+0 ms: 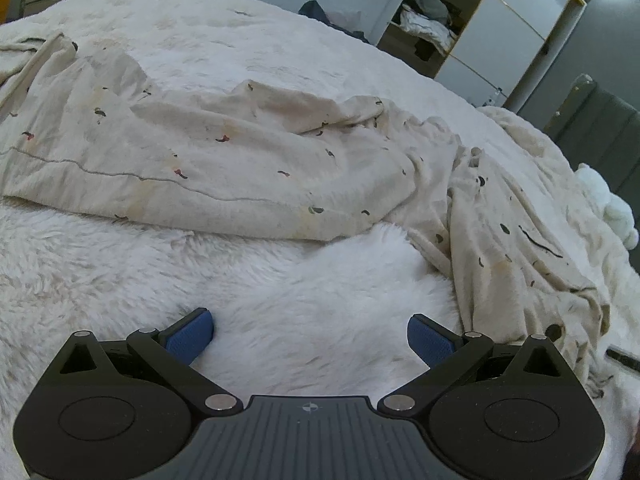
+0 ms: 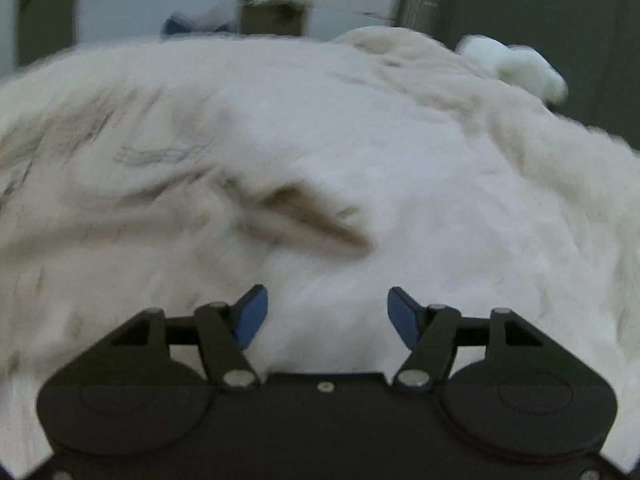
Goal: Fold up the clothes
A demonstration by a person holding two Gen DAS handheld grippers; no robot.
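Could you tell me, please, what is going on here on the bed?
A person is folding clothes with a hand-held tool in each hand. A cream, small-print cotton garment lies crumpled and only partly spread on the fluffy white bed blanket. The left tool is open over bare blanket in front of the garment, holding nothing. The right tool is open too, with nothing between its blue pads; its view is blurred. No neat fold is visible yet.

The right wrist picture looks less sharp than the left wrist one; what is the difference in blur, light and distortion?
Right wrist view: motion blur smears the cream garment and the blanket; only the open right tongs look fairly crisp. Left wrist view: sharp, the garment's small prints readable, left tongs open over the fur. Both: dim bluish light, fisheye bulging the bed.
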